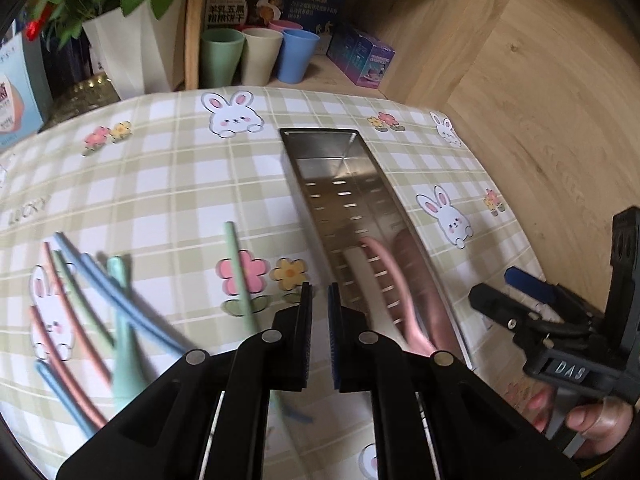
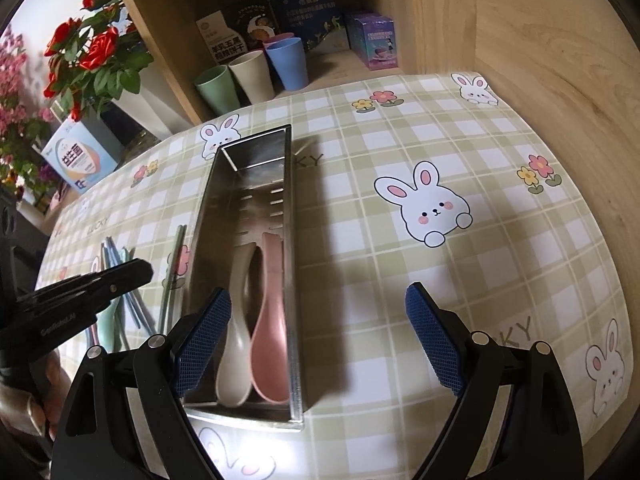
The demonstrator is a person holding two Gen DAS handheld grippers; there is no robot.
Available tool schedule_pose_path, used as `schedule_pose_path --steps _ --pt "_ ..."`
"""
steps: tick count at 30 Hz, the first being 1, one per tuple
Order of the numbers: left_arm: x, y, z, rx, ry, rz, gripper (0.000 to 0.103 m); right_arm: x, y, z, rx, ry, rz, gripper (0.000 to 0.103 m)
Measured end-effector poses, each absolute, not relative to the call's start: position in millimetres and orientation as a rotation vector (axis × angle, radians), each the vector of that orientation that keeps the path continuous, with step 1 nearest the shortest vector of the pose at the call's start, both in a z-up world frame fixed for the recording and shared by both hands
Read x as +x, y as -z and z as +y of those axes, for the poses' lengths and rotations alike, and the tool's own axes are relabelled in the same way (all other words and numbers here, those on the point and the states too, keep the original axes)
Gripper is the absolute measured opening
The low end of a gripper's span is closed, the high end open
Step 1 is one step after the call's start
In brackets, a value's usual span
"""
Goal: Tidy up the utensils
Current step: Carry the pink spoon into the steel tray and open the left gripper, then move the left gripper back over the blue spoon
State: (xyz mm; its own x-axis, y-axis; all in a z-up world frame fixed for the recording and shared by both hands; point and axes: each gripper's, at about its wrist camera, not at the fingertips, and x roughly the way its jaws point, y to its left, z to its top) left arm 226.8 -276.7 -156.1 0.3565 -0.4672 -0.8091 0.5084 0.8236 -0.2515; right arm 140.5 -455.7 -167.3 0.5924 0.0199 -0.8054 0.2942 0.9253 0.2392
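A long perforated steel tray (image 2: 294,280) lies on the checked bunny tablecloth (image 2: 400,140). In its near end a white spoon (image 2: 236,340) and a pink spoon (image 2: 272,340) lie side by side. My right gripper (image 2: 320,296) is open wide and empty, its left pad over the tray's near corner. Left of the tray (image 1: 324,136) lie several loose blue, pink and green chopsticks (image 1: 104,288), one green chopstick (image 1: 240,272) and a green spoon (image 1: 124,340). My left gripper (image 1: 320,300) hovers between them and the tray, jaws almost together with nothing between. The pink spoon (image 1: 384,280) looks blurred here.
Green, beige and blue cups (image 2: 256,76) and several boxes (image 2: 372,40) stand in the wooden shelf behind the cloth. A white vase with red flowers (image 2: 100,52) is at the back left. A wooden wall (image 2: 560,60) borders the right. A hand (image 1: 592,420) holds the right gripper (image 1: 500,288).
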Motion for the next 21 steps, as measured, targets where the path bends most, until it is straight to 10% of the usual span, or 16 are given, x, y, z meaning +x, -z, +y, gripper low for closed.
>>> schedule_pose_path --steps 5,21 --pt "222 149 -242 0.051 0.606 0.984 0.037 140 163 -438 0.374 0.17 0.901 0.087" --pt "221 164 -60 -0.055 0.388 1.032 0.039 164 157 -322 0.351 0.0 0.87 0.087"
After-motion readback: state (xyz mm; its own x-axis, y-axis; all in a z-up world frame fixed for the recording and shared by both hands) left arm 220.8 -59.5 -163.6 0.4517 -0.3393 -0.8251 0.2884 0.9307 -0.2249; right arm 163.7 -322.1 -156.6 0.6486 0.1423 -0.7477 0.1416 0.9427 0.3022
